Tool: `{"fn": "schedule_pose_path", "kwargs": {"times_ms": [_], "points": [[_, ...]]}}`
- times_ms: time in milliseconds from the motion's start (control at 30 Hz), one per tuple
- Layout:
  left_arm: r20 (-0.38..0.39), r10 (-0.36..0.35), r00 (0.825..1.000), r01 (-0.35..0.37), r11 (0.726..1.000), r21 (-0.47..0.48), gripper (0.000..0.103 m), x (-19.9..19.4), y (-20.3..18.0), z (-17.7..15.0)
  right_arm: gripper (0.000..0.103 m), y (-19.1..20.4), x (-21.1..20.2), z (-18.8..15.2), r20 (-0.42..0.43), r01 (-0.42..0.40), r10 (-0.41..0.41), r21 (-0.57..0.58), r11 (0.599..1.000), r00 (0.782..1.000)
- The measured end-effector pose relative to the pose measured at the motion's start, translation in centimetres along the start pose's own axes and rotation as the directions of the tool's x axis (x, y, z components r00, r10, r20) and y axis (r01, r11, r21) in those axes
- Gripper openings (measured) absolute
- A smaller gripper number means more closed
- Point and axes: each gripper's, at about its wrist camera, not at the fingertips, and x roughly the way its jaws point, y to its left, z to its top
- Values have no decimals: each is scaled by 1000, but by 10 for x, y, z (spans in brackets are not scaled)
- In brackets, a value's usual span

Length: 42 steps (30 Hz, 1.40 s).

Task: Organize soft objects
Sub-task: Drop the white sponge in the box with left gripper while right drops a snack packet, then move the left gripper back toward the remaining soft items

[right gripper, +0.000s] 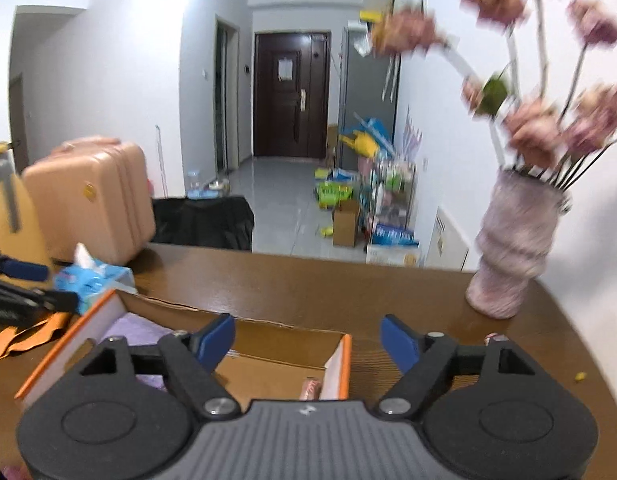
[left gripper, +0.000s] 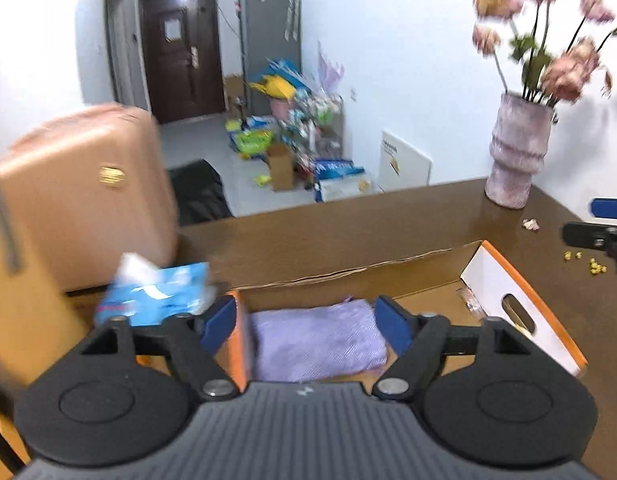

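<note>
The purple cloth (left gripper: 316, 340), folded into a thick rectangular pad with a fine ribbed weave, lies inside the open cardboard box (left gripper: 520, 300) on the brown worktop (left gripper: 388, 220). Left gripper (left gripper: 308, 320) and right gripper (right gripper: 308, 340): jaws spread wide, nothing between them.

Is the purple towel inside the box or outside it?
Inside. The purple towel lies on the floor of the open cardboard box, between its walls.

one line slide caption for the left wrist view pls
Open left gripper above a folded purple towel lying in an orange-edged cardboard box on a brown wooden table.
</note>
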Motion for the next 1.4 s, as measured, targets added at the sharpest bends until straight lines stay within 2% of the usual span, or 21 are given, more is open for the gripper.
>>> {"fn": "schedule_pose_path", "kwargs": {"times_ms": [67, 133, 233, 300, 433, 533, 667, 800, 900, 967, 1000, 1067, 1233, 1333, 1400], "points": [[44, 0, 999, 0, 1000, -6, 86, -39, 7, -12, 92, 1, -36, -6, 47, 8, -7, -20, 1000, 999], [80, 22, 997, -23, 1000, 5, 86, -72, 9, -26, 92, 2, -72, -19, 98, 36, -32, -31, 999, 995], [152, 53, 987, -59, 998, 35, 90, -123, 2, -56, 94, 8, -119, -42, 155, 26, -23, -18, 1000, 988], [207, 31, 978, -43, 998, 55, 97, -154, -9, -81, 100, 15, -147, -64, 185, -8, 10, -11, 1000, 983], [282, -25, 959, 7, 998, 64, 99, -204, -26, -139, 101, 33, -191, -114, 243, -58, 58, -8, 998, 968], [272, -60, 960, 52, 998, 37, 99, -225, -30, -181, 102, 50, -221, -160, 272, -99, 95, 3, 995, 958], [234, -74, 969, 91, 994, -60, 99, -245, -28, -236, 103, 74, -247, -221, 269, -163, 156, 4, 987, 951], [204, -56, 977, 82, 989, -119, 99, -254, -28, -275, 103, 94, -265, -271, 261, -171, 158, 25, 985, 952], [168, -62, 984, 82, 990, -113, 99, -253, -29, -286, 103, 106, -272, -286, 253, -162, 150, 25, 987, 956], [174, -56, 983, 77, 990, -116, 99, -253, -27, -287, 103, 112, -279, -292, 305, -124, 118, -2, 992, 945], [182, -61, 981, 84, 989, -121, 99, -253, -26, -287, 103, 114, -281, -293, 340, -90, 87, -4, 996, 936], [189, -71, 979, 97, 986, -133, 99, -252, -25, -287, 103, 113, -280, -291, 343, -70, 59, 19, 997, 937], [181, -64, 981, 93, 983, -158, 99, -236, -20, -285, 103, 106, -262, -283, 285, -135, 109, 73, 988, 952], [157, -53, 986, 83, 978, -190, 99, -212, -12, -274, 103, 105, -240, -274, 239, -177, 147, 109, 978, 960], [149, -44, 988, 72, 978, -193, 95, -193, -5, -262, 94, 107, -221, -263, 213, -208, 178, 128, 970, 961]]}}
